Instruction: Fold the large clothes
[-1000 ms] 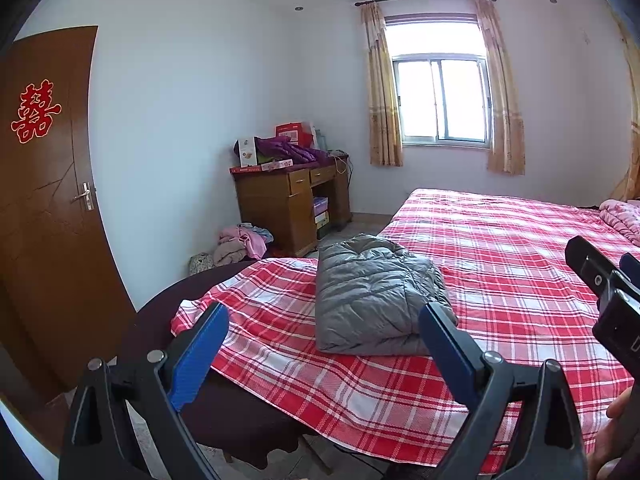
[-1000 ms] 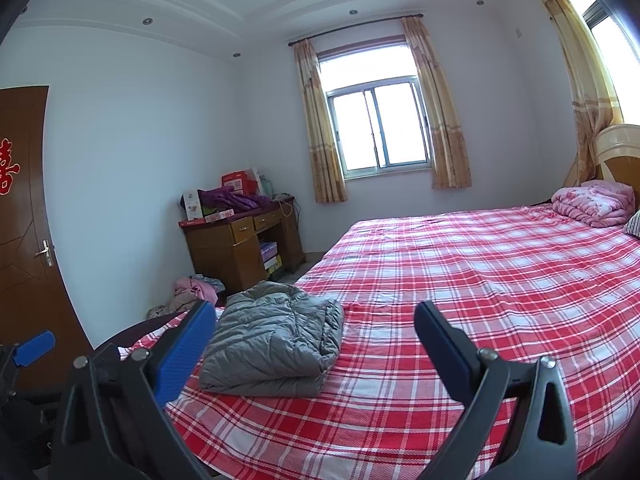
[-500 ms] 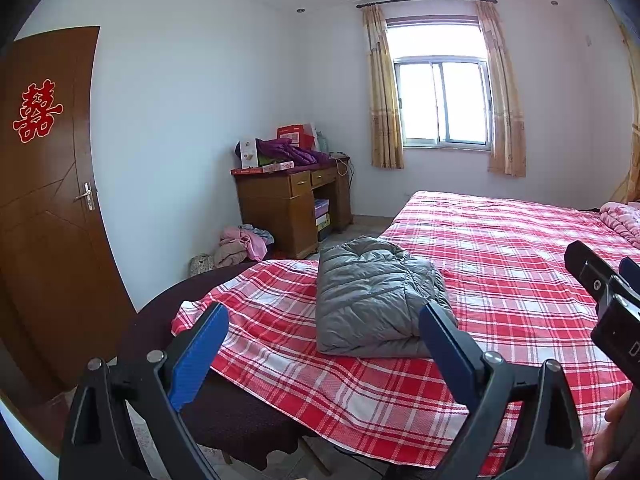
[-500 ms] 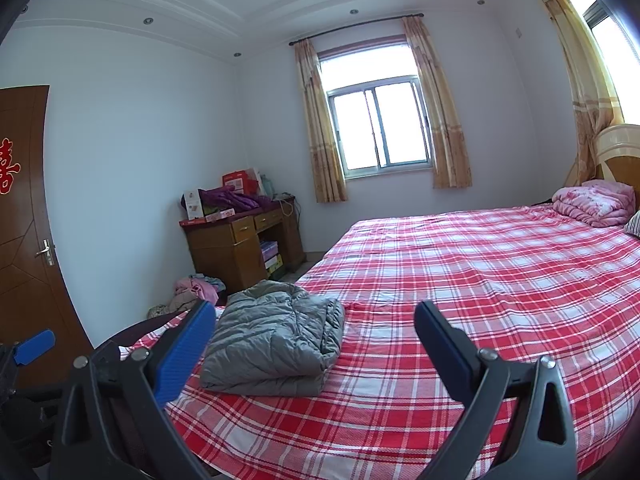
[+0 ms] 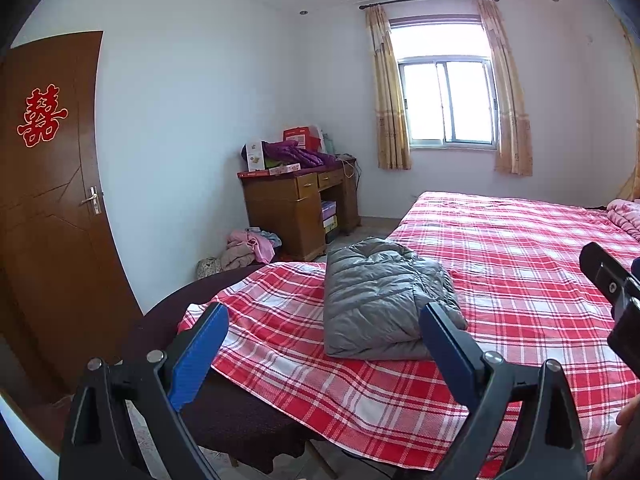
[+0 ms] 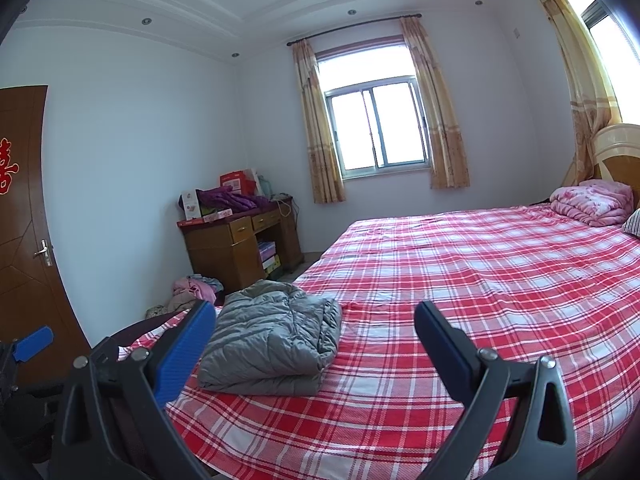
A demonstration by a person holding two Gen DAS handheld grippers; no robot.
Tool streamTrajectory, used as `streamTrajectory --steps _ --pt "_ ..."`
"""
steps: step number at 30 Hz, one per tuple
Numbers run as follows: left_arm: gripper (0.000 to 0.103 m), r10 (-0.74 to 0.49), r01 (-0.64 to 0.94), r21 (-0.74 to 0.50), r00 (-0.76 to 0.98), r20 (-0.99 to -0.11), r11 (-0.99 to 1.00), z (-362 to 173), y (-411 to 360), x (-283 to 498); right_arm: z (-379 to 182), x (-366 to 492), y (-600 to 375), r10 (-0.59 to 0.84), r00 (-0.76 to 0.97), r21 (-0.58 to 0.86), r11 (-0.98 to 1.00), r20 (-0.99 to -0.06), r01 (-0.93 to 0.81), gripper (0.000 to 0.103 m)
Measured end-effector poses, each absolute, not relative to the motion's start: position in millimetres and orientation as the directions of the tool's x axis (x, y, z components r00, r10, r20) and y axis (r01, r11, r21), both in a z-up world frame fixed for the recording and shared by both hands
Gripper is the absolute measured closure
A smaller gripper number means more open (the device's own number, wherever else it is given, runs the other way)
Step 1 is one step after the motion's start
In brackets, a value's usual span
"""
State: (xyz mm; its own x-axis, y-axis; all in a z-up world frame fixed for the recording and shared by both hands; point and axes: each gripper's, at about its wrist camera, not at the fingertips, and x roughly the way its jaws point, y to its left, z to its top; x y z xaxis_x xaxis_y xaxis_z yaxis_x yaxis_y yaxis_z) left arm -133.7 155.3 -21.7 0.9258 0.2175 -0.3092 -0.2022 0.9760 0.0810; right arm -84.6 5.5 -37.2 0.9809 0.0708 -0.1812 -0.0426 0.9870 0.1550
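Note:
A grey quilted jacket lies folded into a thick rectangle on the red-and-white plaid bed sheet, near the bed's foot corner. It also shows in the right wrist view. My left gripper is open and empty, held back from the bed's edge, short of the jacket. My right gripper is open and empty, also held back from the bed, with the jacket ahead and to its left. Part of the right gripper shows at the right edge of the left wrist view.
A wooden desk piled with boxes and purple clothing stands against the far wall. A heap of pink clothes lies on the floor beside it. A brown door is at the left. A folded pink quilt lies at the bed's head.

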Motion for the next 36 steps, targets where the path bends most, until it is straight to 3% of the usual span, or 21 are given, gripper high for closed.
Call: streamTrajectory --steps 36 --pt "0.007 0.156 -0.146 0.054 0.925 -0.347 0.988 -35 156 -116 -41 -86 6 0.058 0.979 0.164 0.986 -0.194 -0.026 0.002"
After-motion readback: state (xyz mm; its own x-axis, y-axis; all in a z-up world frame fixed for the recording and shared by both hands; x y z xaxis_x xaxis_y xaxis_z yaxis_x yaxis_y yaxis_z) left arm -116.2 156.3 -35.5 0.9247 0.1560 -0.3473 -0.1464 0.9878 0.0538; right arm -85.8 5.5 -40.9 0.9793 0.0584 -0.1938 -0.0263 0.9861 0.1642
